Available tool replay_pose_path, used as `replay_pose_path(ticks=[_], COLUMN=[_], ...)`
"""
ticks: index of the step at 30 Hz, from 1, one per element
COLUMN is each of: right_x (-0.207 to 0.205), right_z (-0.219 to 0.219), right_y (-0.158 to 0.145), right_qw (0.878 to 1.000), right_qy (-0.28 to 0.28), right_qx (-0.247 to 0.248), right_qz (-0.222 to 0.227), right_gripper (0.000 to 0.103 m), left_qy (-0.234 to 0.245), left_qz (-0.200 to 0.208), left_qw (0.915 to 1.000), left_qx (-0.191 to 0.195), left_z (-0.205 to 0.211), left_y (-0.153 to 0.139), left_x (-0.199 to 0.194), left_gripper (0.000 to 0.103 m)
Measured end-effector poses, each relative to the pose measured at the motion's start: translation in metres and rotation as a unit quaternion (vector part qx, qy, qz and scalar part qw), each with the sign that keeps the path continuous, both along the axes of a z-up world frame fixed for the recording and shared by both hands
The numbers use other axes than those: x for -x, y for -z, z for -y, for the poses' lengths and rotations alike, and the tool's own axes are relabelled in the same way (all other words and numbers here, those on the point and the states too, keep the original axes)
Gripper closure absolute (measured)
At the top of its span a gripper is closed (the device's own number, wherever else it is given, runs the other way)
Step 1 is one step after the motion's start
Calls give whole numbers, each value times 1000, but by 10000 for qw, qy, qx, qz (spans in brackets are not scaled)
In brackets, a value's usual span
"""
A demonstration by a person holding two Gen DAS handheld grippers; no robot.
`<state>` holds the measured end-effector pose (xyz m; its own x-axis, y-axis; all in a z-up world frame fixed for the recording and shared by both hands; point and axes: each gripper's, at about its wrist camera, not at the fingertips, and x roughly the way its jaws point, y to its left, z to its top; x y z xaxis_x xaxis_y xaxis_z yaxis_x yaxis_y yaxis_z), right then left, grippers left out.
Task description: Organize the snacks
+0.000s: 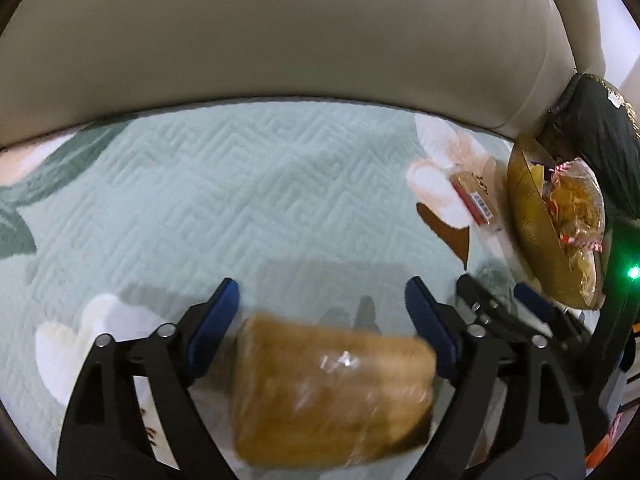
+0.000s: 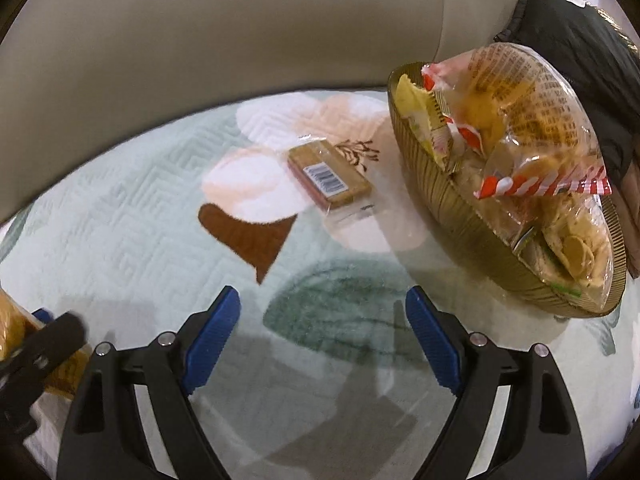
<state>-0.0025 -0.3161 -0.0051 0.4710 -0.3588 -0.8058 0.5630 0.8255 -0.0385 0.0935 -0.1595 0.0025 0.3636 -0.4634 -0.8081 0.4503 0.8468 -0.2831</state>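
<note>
A brown wrapped snack cake (image 1: 332,388) lies blurred between the wide-apart fingers of my left gripper (image 1: 326,320), which is open; I cannot tell if the pads touch it. A golden oval bowl (image 2: 452,204) at the right holds several bagged snacks (image 2: 516,120); it also shows in the left wrist view (image 1: 532,216). A flat tan wrapped biscuit pack (image 2: 330,174) with a barcode lies on the glass beside the bowl, and in the left wrist view (image 1: 476,194). My right gripper (image 2: 324,320) is open and empty, short of the pack. It appears in the left wrist view (image 1: 500,304).
A glass tabletop (image 2: 360,380) lies over a pale green quilted rug with flower shapes (image 2: 256,184). A beige sofa (image 1: 280,28) runs along the back. A dark cushion (image 2: 576,36) sits behind the bowl. The left gripper's tip (image 2: 48,340) shows at the far left.
</note>
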Motion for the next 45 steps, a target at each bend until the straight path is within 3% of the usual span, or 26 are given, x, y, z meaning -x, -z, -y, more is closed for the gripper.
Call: replay_pose_path(ticks=[2, 6, 9, 11, 13, 15, 21, 24, 31, 32, 34, 38, 42, 45], right_x=[5, -2, -4, -4, -5, -2, -6, -2, 0, 0, -1, -1, 2, -8], right_z=[4, 15, 22, 24, 24, 24, 27, 30, 24, 23, 24, 33, 35, 37], right_y=[1, 8, 8, 9, 10, 10, 9, 8, -2, -4, -7, -13, -11, -17], right_qw=[9999, 9986, 9977, 9973, 9970, 9968, 9955, 9950, 9962, 9967, 9977, 9976, 9958, 9947], right_qy=[16, 177, 227, 231, 240, 234, 186, 196, 169, 149, 112, 124, 507, 806], right_qx=[-157, -495, -638, -694, -733, -761, -923, -980, -849, -799, -671, -622, -662, -416], right_qz=[-4, -79, -52, -91, -91, -90, -73, -62, -18, 14, 36, 279, 367, 479], right_gripper=[18, 13, 13, 13, 12, 12, 12, 12, 12, 12, 12, 12, 10, 10], left_qy=[16, 131, 369, 418, 381, 342, 348, 559, 510, 525, 448, 355, 646, 682], left_qz=[-87, -15, -4, 61, -178, -364, -588, -873, -717, -564, -383, -222, 72, 28], left_qw=[9997, 9999, 9992, 9991, 9991, 9988, 9975, 9943, 9946, 9947, 9944, 9960, 9927, 9935], left_qx=[241, 14, 179, 6, -79, -24, 152, -251, -556, -686, -877, -791, -1020, -915], left_z=[3, 16, 12, 3, -13, -28, -80, -80, -76, -73, -70, -71, -63, -70], left_y=[-2, -13, -37, -46, -43, -40, -37, -26, -13, -10, -2, -5, -6, -8], left_x=[-5, -26, -29, -23, -15, -6, 47, 60, 72, 75, 77, 78, 86, 85], left_gripper=[6, 8, 8, 8, 13, 17, 17, 21, 22, 26, 44, 46, 46, 46])
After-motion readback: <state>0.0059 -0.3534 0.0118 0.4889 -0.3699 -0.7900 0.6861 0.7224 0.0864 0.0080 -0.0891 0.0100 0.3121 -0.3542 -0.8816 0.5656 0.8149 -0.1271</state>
